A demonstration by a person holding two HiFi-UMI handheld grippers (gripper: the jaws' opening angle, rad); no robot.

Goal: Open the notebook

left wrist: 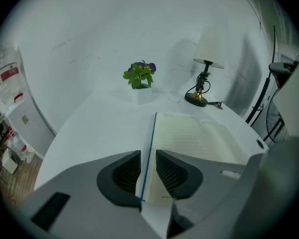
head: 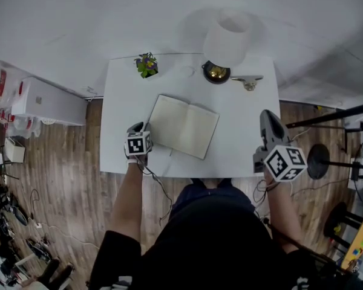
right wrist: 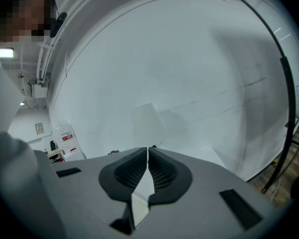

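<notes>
The notebook (head: 183, 125) lies open and flat on the white table (head: 124, 98), its cream lined pages (left wrist: 202, 138) facing up. My left gripper (head: 138, 128) sits at the notebook's left edge, tilted down. Its jaws (left wrist: 148, 156) stand a little apart, and the blue-edged cover shows in the gap with no pad pressing on it. My right gripper (head: 269, 117) hovers over the table's right edge, away from the notebook. In the right gripper view its jaws (right wrist: 148, 151) are shut with nothing between them and point at the white wall.
A table lamp (head: 225, 41) with a brass base (left wrist: 196, 98) stands at the back, a small metal clip (head: 248, 82) beside it. A potted plant (head: 147, 65) stands at the back left. Stands and cables (head: 327, 159) crowd the floor on the right, and a white cabinet (head: 45, 101) stands on the left.
</notes>
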